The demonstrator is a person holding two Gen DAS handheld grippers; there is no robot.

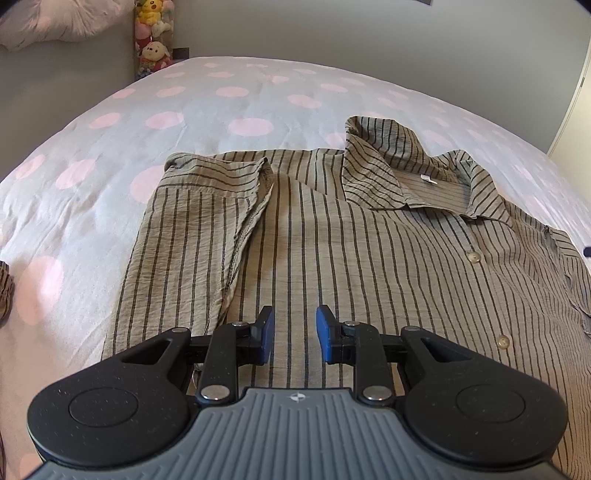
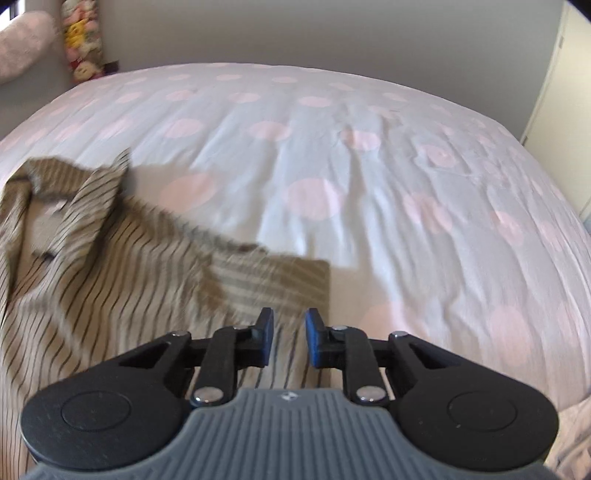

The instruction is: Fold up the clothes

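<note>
A beige shirt with dark stripes (image 1: 369,258) lies flat on the bed, front up and buttoned, its collar (image 1: 388,162) at the far side. One sleeve (image 1: 207,206) is folded in over the body. My left gripper (image 1: 294,325) hovers over the shirt's middle, open, with nothing between its blue pads. In the right wrist view the shirt (image 2: 110,277) is blurred at the left, and its other sleeve (image 2: 280,280) lies spread out on the cover. My right gripper (image 2: 289,328) sits just above that sleeve's near part, open, holding nothing.
The bed cover (image 2: 369,184) is white with pink dots and stretches far beyond the shirt. Plush toys (image 1: 153,33) hang in the far left corner beside a pillow (image 1: 55,22). A pale door (image 2: 554,92) stands at the right. Another striped cloth (image 1: 5,291) shows at the left edge.
</note>
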